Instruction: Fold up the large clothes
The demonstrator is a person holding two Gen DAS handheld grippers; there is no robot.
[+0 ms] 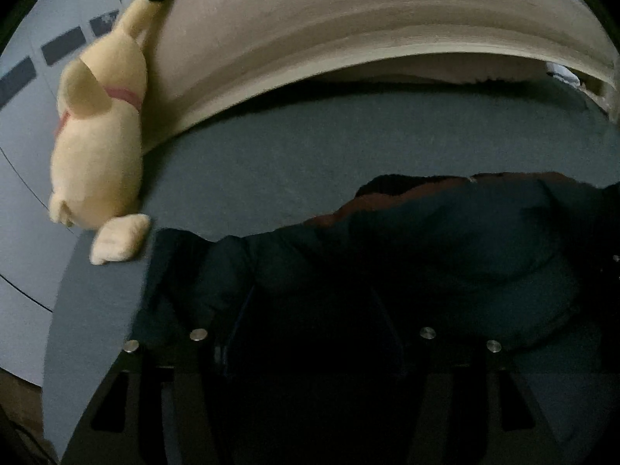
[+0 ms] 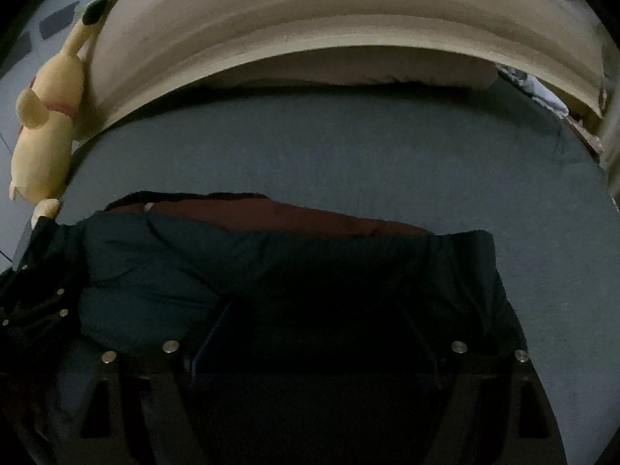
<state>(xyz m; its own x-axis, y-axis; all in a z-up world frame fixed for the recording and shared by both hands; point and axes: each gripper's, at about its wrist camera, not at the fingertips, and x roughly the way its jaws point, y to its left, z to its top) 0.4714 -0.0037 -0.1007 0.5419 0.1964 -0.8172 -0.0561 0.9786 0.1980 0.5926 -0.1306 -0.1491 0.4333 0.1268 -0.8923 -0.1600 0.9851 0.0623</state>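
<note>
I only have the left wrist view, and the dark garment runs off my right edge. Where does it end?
Observer: The dark garment ends on the sheet. There is bare sheet beyond its right edge.
Operator: Are the right tongs clamped on it?
Observer: No, the right tongs stand open over it.
Operator: Do my tongs show there?
Observer: Yes, the left tongs appear at the garment's left end.
</note>
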